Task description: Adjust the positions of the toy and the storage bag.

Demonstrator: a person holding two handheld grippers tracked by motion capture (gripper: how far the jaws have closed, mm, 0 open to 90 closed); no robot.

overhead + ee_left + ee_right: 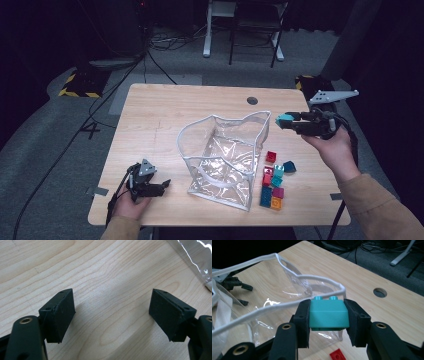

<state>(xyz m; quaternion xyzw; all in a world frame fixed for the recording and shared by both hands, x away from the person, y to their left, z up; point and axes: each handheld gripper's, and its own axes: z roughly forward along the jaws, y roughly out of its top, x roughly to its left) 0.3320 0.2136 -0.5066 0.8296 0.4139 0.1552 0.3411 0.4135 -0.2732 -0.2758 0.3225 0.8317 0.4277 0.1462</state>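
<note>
teal brick (329,313) clamped between right claw (329,322) jaws, seemingly just beside clear bag (287,277) rim

Lab/studio setup: black curtains round walls, grey carpet floor (60,125) w/ loose cables (160,65), hazard-striped base (80,85), white stand legs (207,30), lone wooden surface (160,115) w/ cable hole (252,100).

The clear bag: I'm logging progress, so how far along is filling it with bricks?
Early. The clear bag stands open on the table and looks empty. The right gripper holds a teal brick near its rim. The loose bricks beside it remain. The left gripper rests open.
</note>
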